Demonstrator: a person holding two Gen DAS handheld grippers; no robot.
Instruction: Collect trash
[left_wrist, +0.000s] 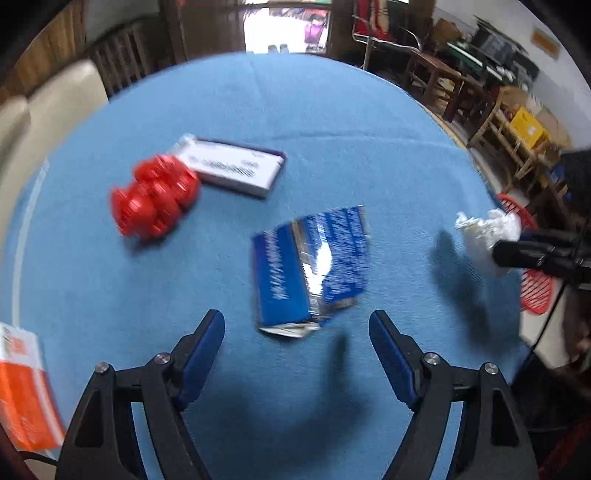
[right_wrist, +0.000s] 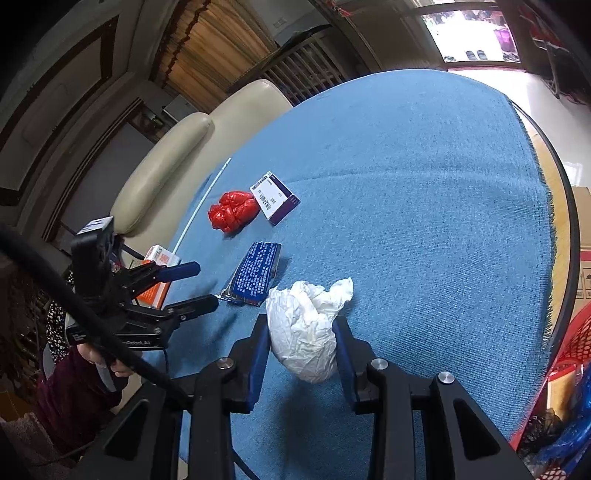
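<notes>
A crumpled white tissue wad (right_wrist: 308, 330), creased and bulging, sits clamped between the blue-padded jaws of the right gripper (right_wrist: 301, 349), held just above the blue cloth of the round worktop (right_wrist: 424, 192). In the left wrist view the same wad (left_wrist: 487, 232) shows at the far right edge, with a red mesh basket (left_wrist: 535, 284) behind it beyond the worktop's rim.

Four more pieces lie on the cloth: one torn blue foil wrapper (left_wrist: 312, 266) with white print and a silver inner face, one bunched red plastic bag (left_wrist: 155, 194), one white-and-purple carton (left_wrist: 236, 170) with a barcode, and one orange-and-white box (left_wrist: 24, 387) at the near left edge. The red bag touches the end of the carton; the wrapper lies apart from both, nearer the middle.

The left gripper (left_wrist: 297, 332) points steeply down at the cloth, its jaws standing wide apart with nothing between the pads. The blue wrapper lies just ahead of the fingertips, roughly centred on the gap but clear of both pads. From the right wrist view the left gripper (right_wrist: 201, 288) hovers beside the wrapper (right_wrist: 255, 273), a hand (right_wrist: 110, 363) and a dark red sleeve (right_wrist: 70, 402) below it.
</notes>
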